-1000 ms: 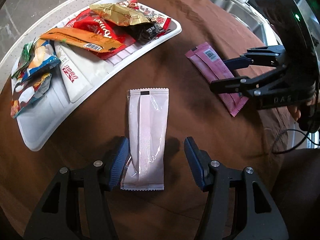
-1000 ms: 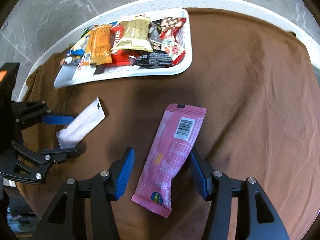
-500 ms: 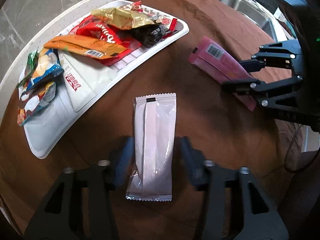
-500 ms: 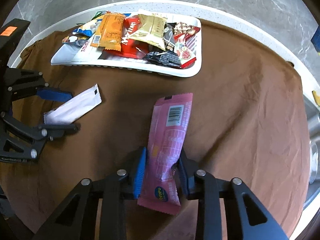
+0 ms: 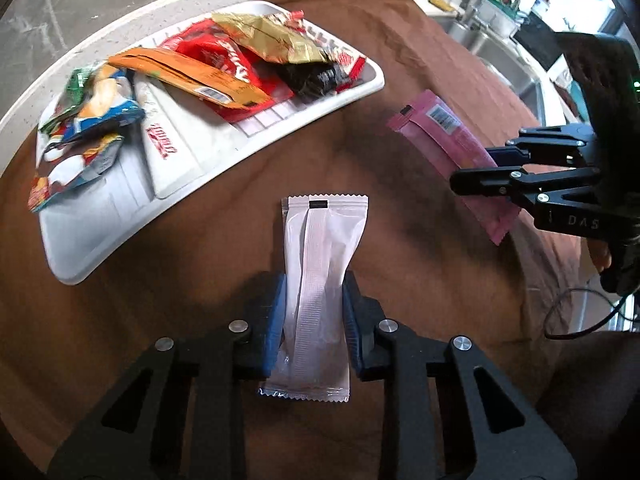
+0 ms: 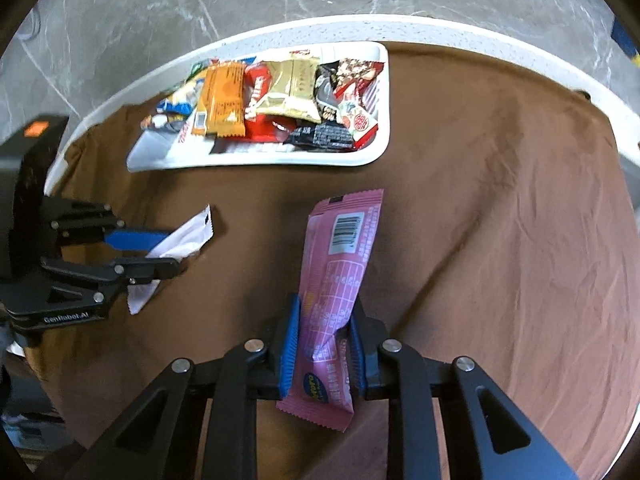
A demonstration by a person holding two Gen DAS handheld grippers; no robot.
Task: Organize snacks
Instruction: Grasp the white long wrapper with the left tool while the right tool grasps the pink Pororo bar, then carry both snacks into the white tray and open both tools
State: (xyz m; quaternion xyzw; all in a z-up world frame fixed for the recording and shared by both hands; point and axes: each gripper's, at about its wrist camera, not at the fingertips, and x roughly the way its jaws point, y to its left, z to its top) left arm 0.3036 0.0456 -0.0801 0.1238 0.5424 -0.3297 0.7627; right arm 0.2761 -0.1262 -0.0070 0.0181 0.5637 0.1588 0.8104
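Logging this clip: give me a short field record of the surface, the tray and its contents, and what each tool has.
surface: brown cloth over a pale round table
tray: white tray, piled with mixed snack packets
left tool: jaws closing, pads pressing a white packet that narrows where pinched
right tool: jaws closing, pads pressing a pink packet that crumples at the pinch
loose on cloth: nothing else visible

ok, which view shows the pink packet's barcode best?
Right wrist: the pink packet faces the camera, barcode large and upright. Left wrist shows the packet small, off to the side, its barcode tiny.
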